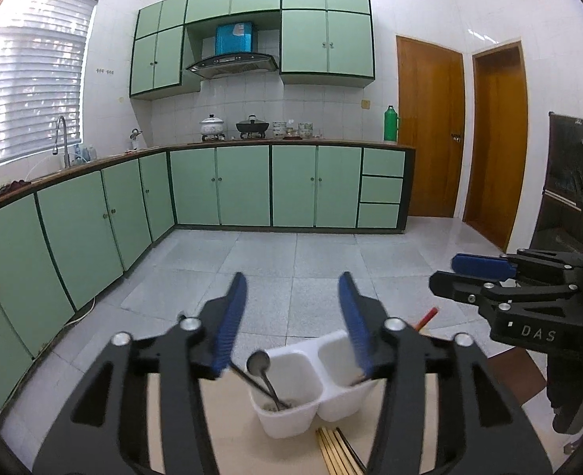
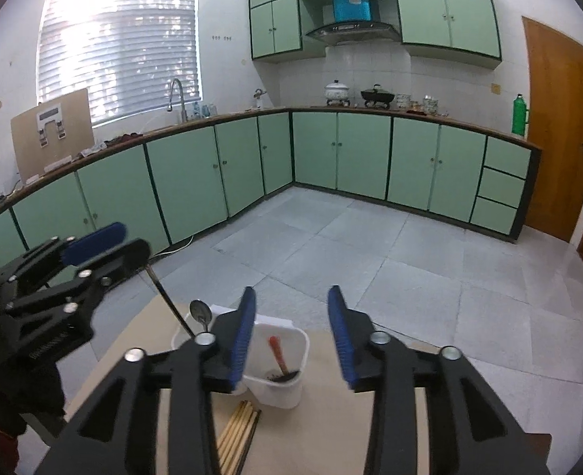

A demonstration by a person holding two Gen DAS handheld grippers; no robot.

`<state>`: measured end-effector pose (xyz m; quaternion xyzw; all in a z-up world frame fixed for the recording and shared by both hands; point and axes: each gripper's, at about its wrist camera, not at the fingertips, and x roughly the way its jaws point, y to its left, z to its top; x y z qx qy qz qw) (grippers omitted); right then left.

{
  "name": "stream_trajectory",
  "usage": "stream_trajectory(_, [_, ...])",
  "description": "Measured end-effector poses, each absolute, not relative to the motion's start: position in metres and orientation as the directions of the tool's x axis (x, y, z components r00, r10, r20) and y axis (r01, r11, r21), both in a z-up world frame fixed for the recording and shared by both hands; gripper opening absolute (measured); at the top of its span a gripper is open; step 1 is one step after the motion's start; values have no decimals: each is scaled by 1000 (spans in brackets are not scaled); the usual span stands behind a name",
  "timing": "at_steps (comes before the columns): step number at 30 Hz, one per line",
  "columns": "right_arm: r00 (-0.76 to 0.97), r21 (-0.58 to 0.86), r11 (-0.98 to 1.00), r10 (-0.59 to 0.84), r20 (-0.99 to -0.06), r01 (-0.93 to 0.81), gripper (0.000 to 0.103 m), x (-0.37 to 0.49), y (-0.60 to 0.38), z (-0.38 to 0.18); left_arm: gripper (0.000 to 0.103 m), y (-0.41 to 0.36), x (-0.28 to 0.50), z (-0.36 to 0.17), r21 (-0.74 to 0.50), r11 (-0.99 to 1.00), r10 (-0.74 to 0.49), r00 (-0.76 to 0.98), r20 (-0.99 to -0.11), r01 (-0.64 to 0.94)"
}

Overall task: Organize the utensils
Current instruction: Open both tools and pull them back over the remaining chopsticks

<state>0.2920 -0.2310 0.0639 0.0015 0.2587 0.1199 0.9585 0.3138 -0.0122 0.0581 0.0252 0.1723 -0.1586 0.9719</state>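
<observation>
A white two-compartment utensil holder [image 1: 287,419] [image 2: 279,394] stands on a beige table [image 2: 331,415]. Its left compartment holds a metal spoon [image 1: 258,361] [image 2: 200,310] and a thin dark-handled utensil [image 2: 165,297] that leans left. A red-handled utensil [image 2: 277,352] [image 1: 428,316] stands in the right compartment. Bamboo chopsticks [image 1: 333,451] [image 2: 238,435] lie on the table in front of the holder. My left gripper [image 1: 292,277] [image 2: 131,239] hovers above the left compartment, open and empty. Above the right compartment my right gripper [image 2: 291,291] [image 1: 449,273] is open and empty too.
Beyond the table's far edge lies a grey tiled floor [image 1: 291,261]. Green base cabinets [image 2: 370,150] under a counter line the far and left walls. Wooden doors [image 1: 430,126] are at the right, and a dark piece of furniture [image 1: 568,182] stands close at the right.
</observation>
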Motion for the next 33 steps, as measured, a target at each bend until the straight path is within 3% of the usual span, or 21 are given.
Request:
stream_trajectory(10, [850, 79, 979, 204, -485, -190, 74, 215, -235, 26, 74, 15, 248, 21, -31, 965, -248, 876, -414, 259])
stream_trajectory(18, [817, 129, 981, 193, -543, -146, 86, 164, -231, -35, 83, 24, 203, -47, -30, 974, -205, 818, -538, 224])
stream_trajectory(27, [732, 113, 987, 158, -663, -110, 85, 131, -212, -107, 84, 32, 175, -116, -32, 982, -158, 718, -678, 187])
stream_trajectory(33, [681, 126, 987, 162, -714, -103, 71, 113, -199, -133, 85, 32, 165, -137, -5, 984, -130, 684, -718, 181])
